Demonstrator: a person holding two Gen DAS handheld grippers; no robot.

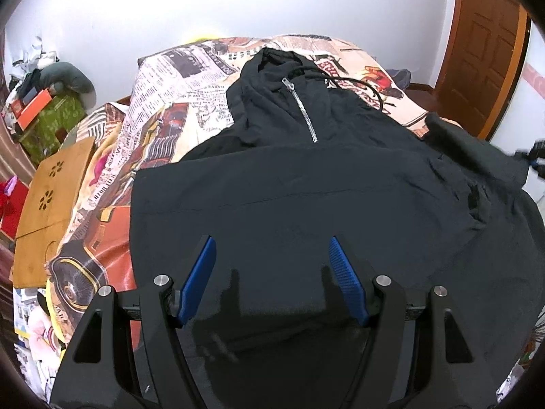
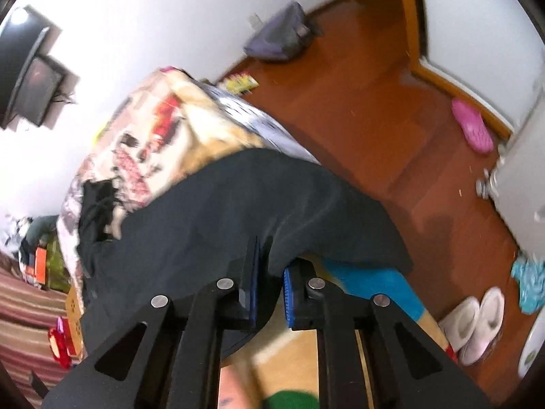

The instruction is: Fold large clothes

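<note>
Two grippers work one black hoodie, which lies front-up on the printed bedspread, hood toward the wall and zip visible. Left gripper: jaws spread wide, holding nothing, poised over the lower body of the garment. Right gripper: jaws nearly closed, pinching a fold of the hoodie's edge at the bed's side, above the floor. Risks, as judged: the thin pinch may slip, dropping the sleeve side off the bed; with the left jaws not pinning the cloth, a pull could drag the whole hoodie askew.
</note>
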